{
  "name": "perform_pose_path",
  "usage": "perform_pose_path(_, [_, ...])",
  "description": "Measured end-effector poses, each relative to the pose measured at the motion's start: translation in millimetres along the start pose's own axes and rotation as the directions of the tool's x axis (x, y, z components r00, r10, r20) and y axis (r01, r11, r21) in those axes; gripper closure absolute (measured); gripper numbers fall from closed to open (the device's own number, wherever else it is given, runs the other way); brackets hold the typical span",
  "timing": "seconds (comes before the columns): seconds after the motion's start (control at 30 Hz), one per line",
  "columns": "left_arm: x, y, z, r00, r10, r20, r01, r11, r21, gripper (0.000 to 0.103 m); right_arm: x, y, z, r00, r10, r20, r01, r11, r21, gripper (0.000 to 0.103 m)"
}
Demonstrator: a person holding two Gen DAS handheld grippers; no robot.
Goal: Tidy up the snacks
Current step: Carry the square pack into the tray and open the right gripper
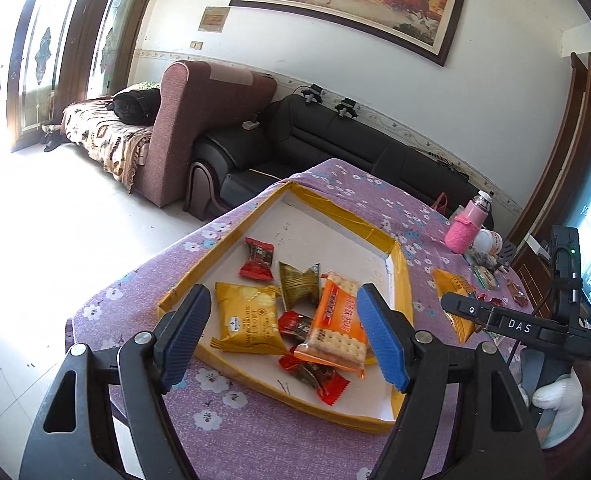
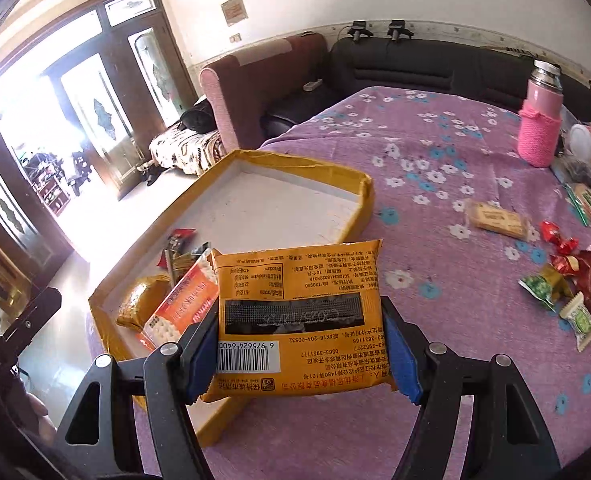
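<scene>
Left wrist view: left claw (image 1: pixel 283 334) open and empty above yellow-rimmed tray (image 1: pixel 401 280) on purple floral bench (image 1: pixel 231 432), tray holding cracker pack (image 1: pixel 335 322), red candies; right wrist view: right claw (image 2: pixel 301 350) clamped on yellow snack packet (image 2: pixel 299 312) just right of tray, loose sweets (image 2: pixel 563 276) far right.

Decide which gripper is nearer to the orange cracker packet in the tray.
Left. The left gripper hangs open just over the orange cracker packet in the tray. The right gripper, clamping a yellow packet, is beside the tray.
</scene>
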State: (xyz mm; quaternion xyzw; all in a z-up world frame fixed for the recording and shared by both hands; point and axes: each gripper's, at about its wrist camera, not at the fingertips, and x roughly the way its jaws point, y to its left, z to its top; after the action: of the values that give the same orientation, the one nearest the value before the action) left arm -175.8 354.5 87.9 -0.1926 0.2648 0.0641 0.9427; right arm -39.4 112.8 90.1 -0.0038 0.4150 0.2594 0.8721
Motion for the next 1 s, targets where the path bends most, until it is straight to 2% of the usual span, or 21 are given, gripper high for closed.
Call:
perform_pose_path(0.23, [9.3,20.1,-0.7,1.000,-0.003,-0.012,0.002,1.000,-0.027,0.028,62.8,34.2,29.4,0.998,-0.025,-0.051,0.023,0.999,-0.047,0.031])
perform_pose_path(0.4, [9.9,34.7,1.4,1.000,0.011,-0.014,-0.012,0.999,-0.044,0.028,110.9,36.9,40.6,0.994,-0.023,-0.110,0.022,1.000,-0.008,0.030])
perform_pose_path(0.53, [15.9,41.2,2.6,1.000,0.022,-0.022,-0.023,0.998,-0.057,0.028,124.4,38.4,45.0,0.995,0.006,-0.104,-0.004,1.000,0.020,0.026])
perform_pose_path(0.77, [18.4,29.5,1.8,0.999,0.012,-0.031,-0.013,0.999,-0.042,0.028,103.6,27.2,45.3,0.998,0.017,-0.054,-0.014,0.999,0.052,0.027])
perform_pose_path(1.0, [8.1,3.9,2.6,1.000,-0.016,-0.015,0.016,1.000,0.005,0.028,47.4,-1.7,31.0,0.999,0.019,0.033,-0.022,0.996,0.083,0.026])
